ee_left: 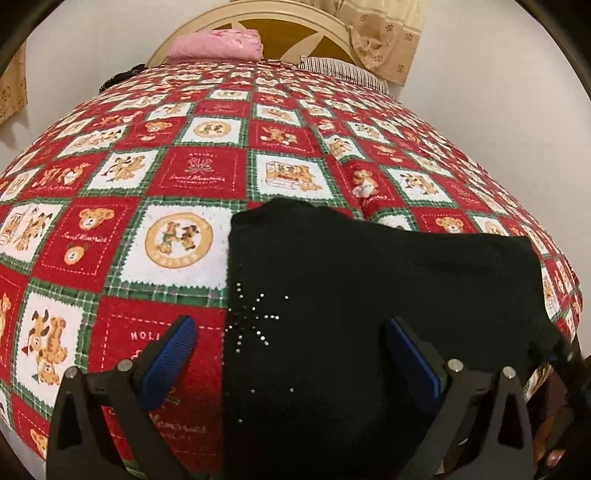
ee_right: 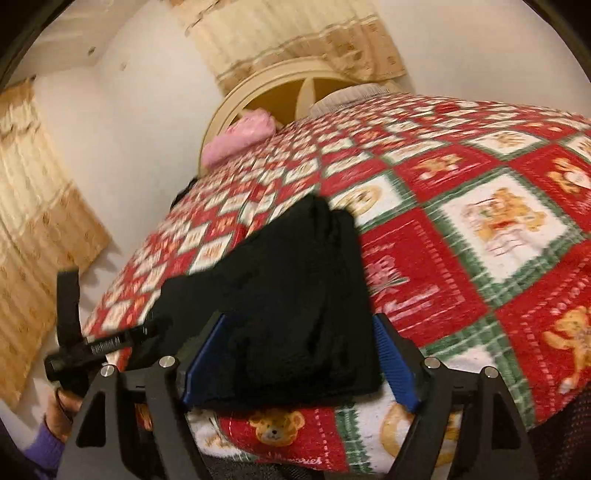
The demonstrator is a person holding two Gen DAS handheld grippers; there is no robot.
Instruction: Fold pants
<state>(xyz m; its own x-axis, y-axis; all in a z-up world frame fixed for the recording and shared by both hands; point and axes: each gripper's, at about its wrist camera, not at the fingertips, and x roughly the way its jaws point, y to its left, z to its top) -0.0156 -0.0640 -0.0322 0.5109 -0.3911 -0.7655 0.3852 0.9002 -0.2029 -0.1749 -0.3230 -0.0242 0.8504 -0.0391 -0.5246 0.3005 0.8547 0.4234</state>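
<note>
Black pants (ee_left: 369, 295) lie folded in a thick rectangle on the near part of the bed, with a star of small rhinestones (ee_left: 255, 317) on top. My left gripper (ee_left: 291, 332) hovers open over their left edge, one blue pad (ee_left: 173, 350) above the blanket, the other above the cloth. In the right wrist view, the pants (ee_right: 295, 280) stretch away from the bed's edge. My right gripper (ee_right: 299, 336) is open, and the near end of the fold lies between its blue pads (ee_right: 391, 354) without being pinched.
A red, white and green teddy-bear blanket (ee_left: 207, 173) covers the bed. A pink pillow (ee_left: 218, 44) and a striped one (ee_left: 343, 70) lie by the cream headboard (ee_left: 258, 18). Curtains (ee_right: 37, 221) hang on the white wall. A hand in a purple sleeve (ee_right: 48, 439) shows at the lower left.
</note>
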